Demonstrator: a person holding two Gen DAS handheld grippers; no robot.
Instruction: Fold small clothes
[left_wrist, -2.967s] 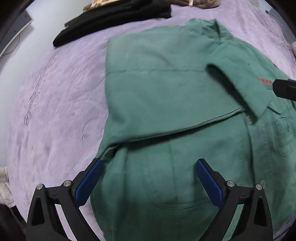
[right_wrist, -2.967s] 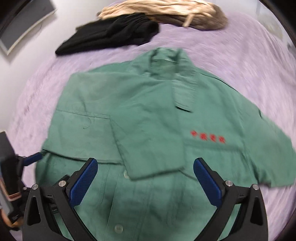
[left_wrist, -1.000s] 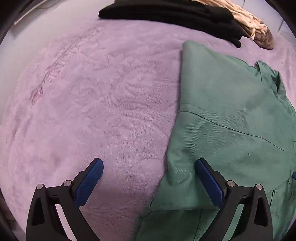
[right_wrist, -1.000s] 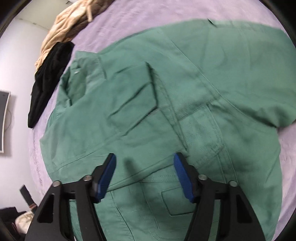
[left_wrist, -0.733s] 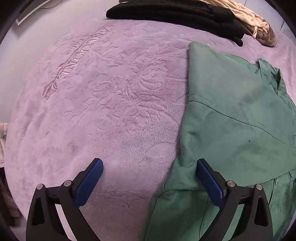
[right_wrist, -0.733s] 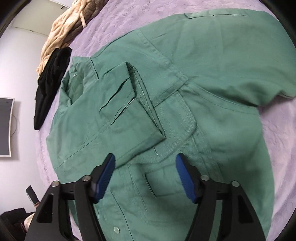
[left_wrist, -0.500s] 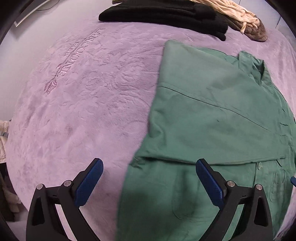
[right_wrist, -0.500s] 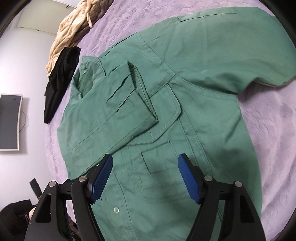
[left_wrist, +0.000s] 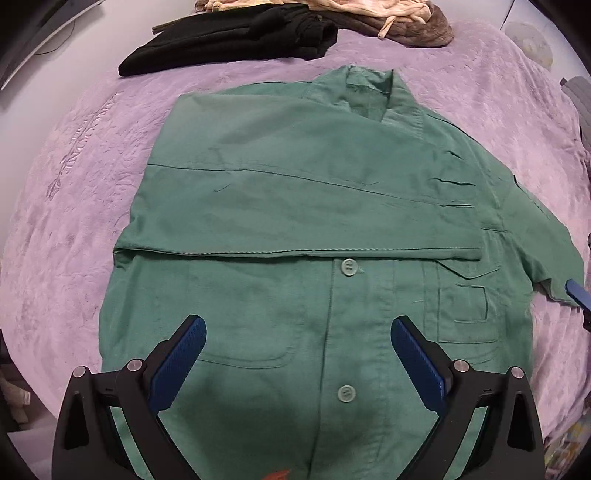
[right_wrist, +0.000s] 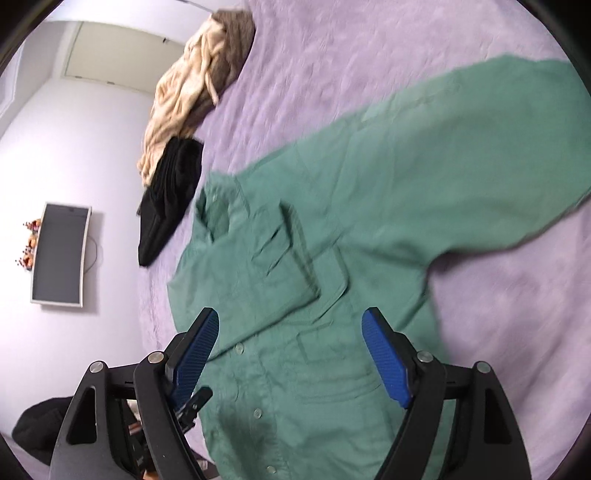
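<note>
left wrist: steeply down, over shirt (left_wrist: 314, 206) front | right wrist: oblique, from its side | shared: shirt

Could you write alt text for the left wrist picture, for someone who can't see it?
A green button-up shirt lies on a purple blanket, one sleeve folded across its chest. The open left hand-held gripper hovers above its hem.

Black frames, silver screws — ribbed blue pads (left_wrist: 177, 363).
</note>
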